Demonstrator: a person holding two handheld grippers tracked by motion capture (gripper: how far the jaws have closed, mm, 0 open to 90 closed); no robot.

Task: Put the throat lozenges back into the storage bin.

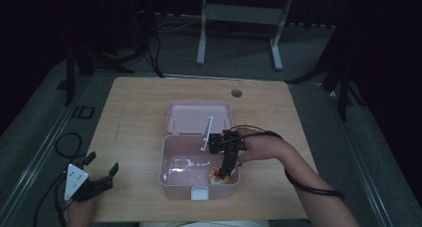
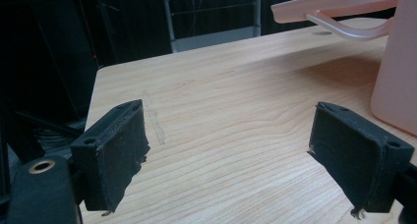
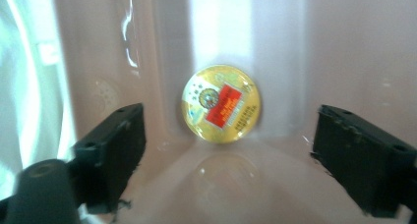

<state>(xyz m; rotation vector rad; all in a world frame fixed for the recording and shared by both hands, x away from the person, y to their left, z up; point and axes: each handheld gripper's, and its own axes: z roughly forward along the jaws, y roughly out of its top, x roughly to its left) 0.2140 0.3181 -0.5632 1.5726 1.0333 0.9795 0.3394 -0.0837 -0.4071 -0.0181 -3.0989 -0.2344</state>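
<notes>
The right gripper (image 1: 221, 173) is held open inside the pink plastic box (image 1: 169, 173), likely to grab the round gold tin (image 3: 221, 104); the left gripper (image 1: 102, 173) is kept open, empty.

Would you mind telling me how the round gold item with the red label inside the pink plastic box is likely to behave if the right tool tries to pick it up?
The round gold item looks glossy, so probably slippery. It sits in the pink plastic box's corner, so open jaws may struggle.
</notes>
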